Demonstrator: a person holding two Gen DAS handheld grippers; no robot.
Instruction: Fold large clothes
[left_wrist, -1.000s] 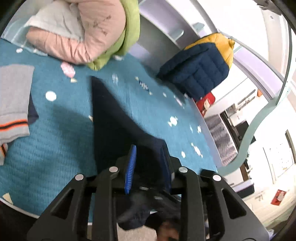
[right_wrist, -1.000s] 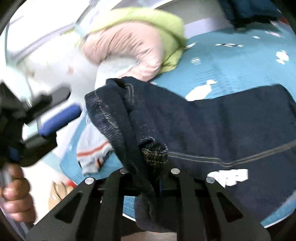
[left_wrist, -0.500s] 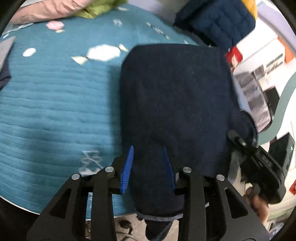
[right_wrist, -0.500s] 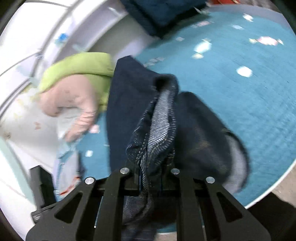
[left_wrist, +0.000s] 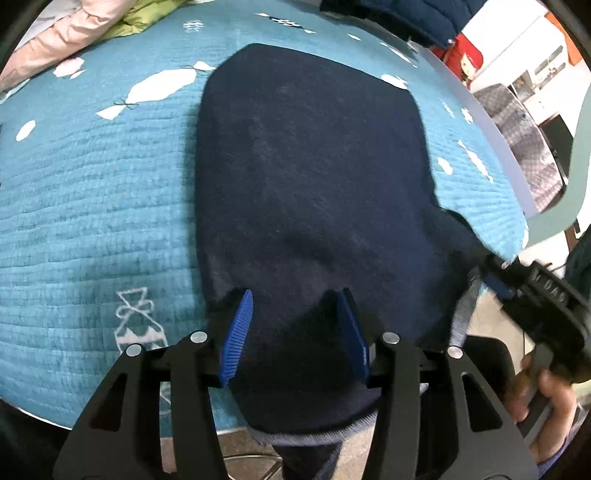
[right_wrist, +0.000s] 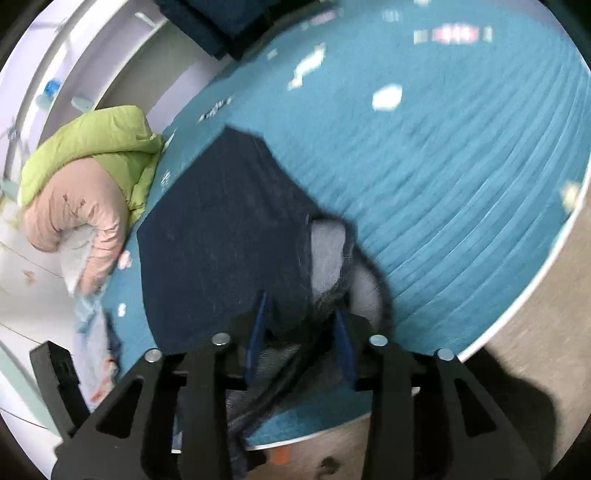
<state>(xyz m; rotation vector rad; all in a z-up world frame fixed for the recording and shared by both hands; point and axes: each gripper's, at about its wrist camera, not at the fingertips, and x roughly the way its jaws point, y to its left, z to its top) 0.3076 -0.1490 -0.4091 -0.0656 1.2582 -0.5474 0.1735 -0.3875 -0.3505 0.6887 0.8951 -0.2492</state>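
Note:
Dark navy jeans (left_wrist: 310, 177) lie spread on a teal quilted table cover (left_wrist: 92, 206), their near end hanging over the table's front edge. My left gripper (left_wrist: 295, 325) is open, its blue pads either side of the jeans' near end. In the right wrist view the jeans (right_wrist: 221, 229) lie flat, with a grey lining showing at a folded corner. My right gripper (right_wrist: 299, 332) is open, with bunched denim between its blue pads. The right gripper also shows in the left wrist view (left_wrist: 532, 291), at the table's right corner.
A pink and green puffer jacket (right_wrist: 88, 184) lies at the table's far side. A navy and yellow jacket (left_wrist: 406, 14) lies at the far edge. A grey striped garment (right_wrist: 92, 350) lies at the left. A red object (left_wrist: 465, 59) and a checked chair (left_wrist: 524, 136) stand beyond the table.
Both grippers have opened and let go of the jeans. The jeans now lie spread flat on the table, lowered from the lifted, bunched hold of a second ago.

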